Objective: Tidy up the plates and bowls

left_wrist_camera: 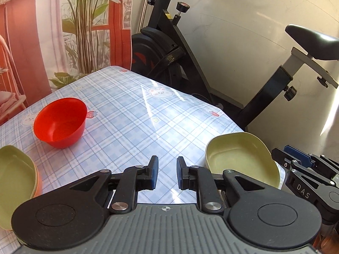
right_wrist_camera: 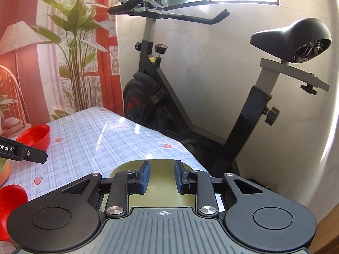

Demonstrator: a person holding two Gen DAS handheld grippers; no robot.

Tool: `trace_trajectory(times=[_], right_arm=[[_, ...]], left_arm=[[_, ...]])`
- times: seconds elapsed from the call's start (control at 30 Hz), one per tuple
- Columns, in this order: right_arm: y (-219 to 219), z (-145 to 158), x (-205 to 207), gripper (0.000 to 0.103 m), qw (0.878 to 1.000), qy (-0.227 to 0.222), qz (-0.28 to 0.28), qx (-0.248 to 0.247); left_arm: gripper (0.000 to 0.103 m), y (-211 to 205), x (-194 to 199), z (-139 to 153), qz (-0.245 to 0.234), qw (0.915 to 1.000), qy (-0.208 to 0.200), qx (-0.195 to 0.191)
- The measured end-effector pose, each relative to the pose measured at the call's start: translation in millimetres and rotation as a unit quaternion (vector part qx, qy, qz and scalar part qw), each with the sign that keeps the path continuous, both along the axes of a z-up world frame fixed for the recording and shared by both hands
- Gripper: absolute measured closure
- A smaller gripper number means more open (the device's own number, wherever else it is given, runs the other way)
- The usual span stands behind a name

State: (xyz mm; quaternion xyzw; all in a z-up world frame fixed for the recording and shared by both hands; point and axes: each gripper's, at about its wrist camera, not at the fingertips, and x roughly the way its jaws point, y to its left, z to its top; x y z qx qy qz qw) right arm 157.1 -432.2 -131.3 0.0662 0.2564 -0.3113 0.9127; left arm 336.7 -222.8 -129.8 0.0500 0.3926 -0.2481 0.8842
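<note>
plaid cloth with rabbits and strawberries covers the bench (left_wrist_camera: 131,114), and both claws hover low over its near edge. left claw (left_wrist_camera: 167,172) hangs above bare cloth with a narrow gap between its blue pads, gripping nothing. to its far left a red bowl (left_wrist_camera: 60,122) sits upright on the bench, well apart from everything else. at the near left edge a pale green dish (left_wrist_camera: 14,175) rests nested in an orange one (left_wrist_camera: 38,185) (only a sliver of the orange rim shows). near the right corner of the bench lies a second pale green dish (left_wrist_camera: 241,155), upright and shallow, just beside the left claw's right arm.

right claw (right_wrist_camera: 162,176) sits directly above that same green dish (right_wrist_camera: 162,167), pads apart by a narrow gap, nothing pinched between them; whether the tips touch the dish cannot be told. in the right wrist view another red bowl (right_wrist_camera: 12,199) peeks in at the near left, cut off by the frame. an exercise bike (right_wrist_camera: 169,97) stands against the white wall past the bench's far right side, and a printed backdrop (left_wrist_camera: 63,31) of plants and red curtains hangs at far left.
</note>
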Motion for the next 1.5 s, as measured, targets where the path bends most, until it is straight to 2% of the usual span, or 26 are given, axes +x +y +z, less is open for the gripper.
trace_trajectory(times=[0.07,0.17,0.3,0.47,0.63,0.83,0.93,0.97,1.13,1.23,1.33,1.5], right_arm=[[-8.7,-6.3,-2.5,0.080,1.000,0.005,-0.006,0.006],[-18.3,-16.4,-2.9,0.080,1.000,0.015,-0.014,0.007],[-28.7,-29.0,-4.4,0.079,0.999,0.020,-0.027,0.019],[-40.2,-41.7,-3.5,0.079,0.999,0.028,-0.032,0.022],[-47.9,-51.5,-0.8,0.079,0.998,0.036,-0.034,0.031],[-53.8,-61.5,1.8,0.080,0.997,0.041,-0.028,0.050],[-55.7,-63.0,0.9,0.084,0.997,0.035,-0.025,0.057],[-56.7,-64.2,1.4,0.087,0.997,0.036,-0.025,0.063],[-57.9,-66.2,3.6,0.089,0.997,0.036,-0.022,0.069],[-57.2,-65.5,2.9,0.094,0.996,0.033,-0.021,0.081],[-54.7,-63.4,5.1,0.094,0.995,0.031,-0.016,0.097],[-46.4,-52.1,6.6,0.095,0.995,0.017,-0.007,0.094]], left_arm=[[0.080,-8.0,3.2,-6.0,-0.001,0.9999,0.012,-0.007],[0.069,-16.2,0.3,-16.6,-0.013,0.9997,0.008,-0.019],[0.069,-28.9,-1.7,-31.4,-0.029,0.9990,0.031,-0.011],[0.068,-39.6,-1.8,-39.9,-0.039,0.9986,0.035,-0.007],[0.068,-49.2,2.5,-52.3,-0.032,0.9980,0.053,-0.014],[0.067,-62.0,5.1,-61.4,-0.039,0.9980,0.050,-0.009],[0.067,-64.3,9.6,-67.6,-0.037,0.9971,0.067,-0.008],[0.067,-65.9,10.6,-68.2,-0.038,0.9970,0.067,-0.007],[0.068,-71.2,10.6,-73.1,-0.045,0.9960,0.075,-0.016],[0.077,-71.8,6.5,-73.0,-0.052,0.9960,0.072,-0.010],[0.077,-66.9,6.0,-69.8,-0.042,0.9970,0.065,-0.008],[0.080,-55.1,4.3,-57.1,-0.038,0.9975,0.059,-0.009]])
